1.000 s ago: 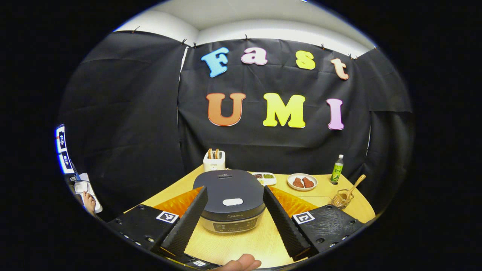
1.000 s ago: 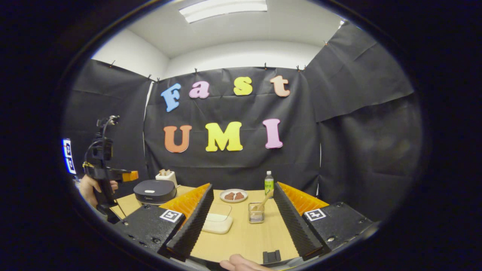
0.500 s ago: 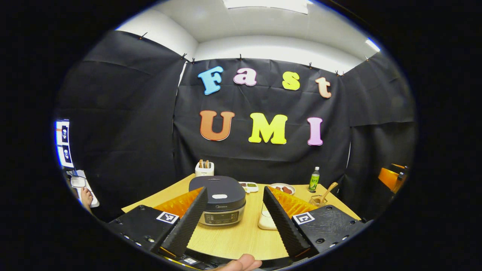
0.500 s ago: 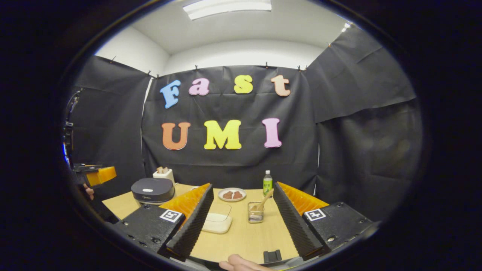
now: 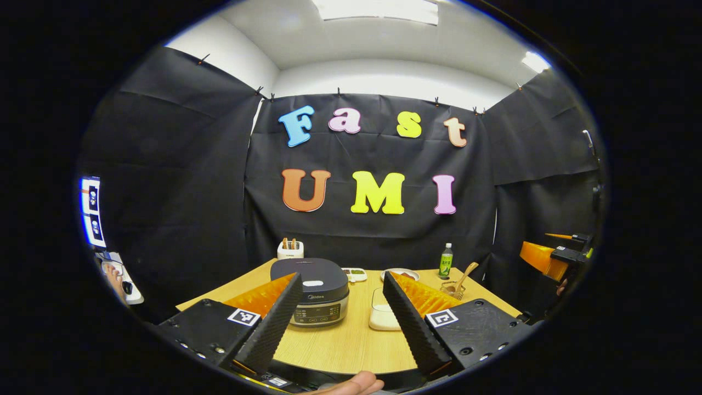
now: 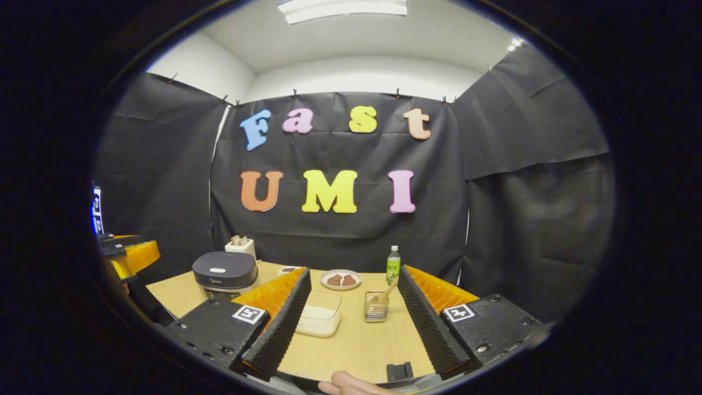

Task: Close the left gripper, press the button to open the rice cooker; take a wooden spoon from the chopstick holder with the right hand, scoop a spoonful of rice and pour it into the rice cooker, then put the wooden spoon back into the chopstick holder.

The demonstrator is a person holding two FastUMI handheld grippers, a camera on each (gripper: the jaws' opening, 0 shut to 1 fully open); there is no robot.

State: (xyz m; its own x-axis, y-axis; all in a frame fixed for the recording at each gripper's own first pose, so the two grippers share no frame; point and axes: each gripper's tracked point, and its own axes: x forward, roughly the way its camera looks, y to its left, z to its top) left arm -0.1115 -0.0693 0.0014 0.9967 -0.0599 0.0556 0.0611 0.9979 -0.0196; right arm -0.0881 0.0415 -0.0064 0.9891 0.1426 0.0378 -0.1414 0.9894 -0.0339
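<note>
The dark rice cooker [image 5: 312, 291] stands on the wooden table [image 5: 340, 345] with its lid down and a white button [image 5: 313, 283] on top. My left gripper [image 5: 342, 275] is open and held back from the cooker, touching nothing. In the right gripper view the cooker [image 6: 225, 272] is at the left. A wire chopstick holder [image 6: 376, 307] holds the wooden spoon [image 6: 385, 292], straight ahead of my open, empty right gripper [image 6: 355, 270]. A clear box of rice [image 6: 319, 321] lies beside the holder, partly behind one finger.
At the back of the table are a plate of brown food [image 6: 340, 279], a green bottle [image 6: 392, 263], a small white box [image 6: 240, 247] and a small dish [image 5: 355, 272]. The other gripper shows at the right edge [image 5: 554, 258] of the left gripper view.
My left gripper has drawn back from the rice cooker, which looks smaller and farther now. It stays open. The right gripper has hardly moved.
</note>
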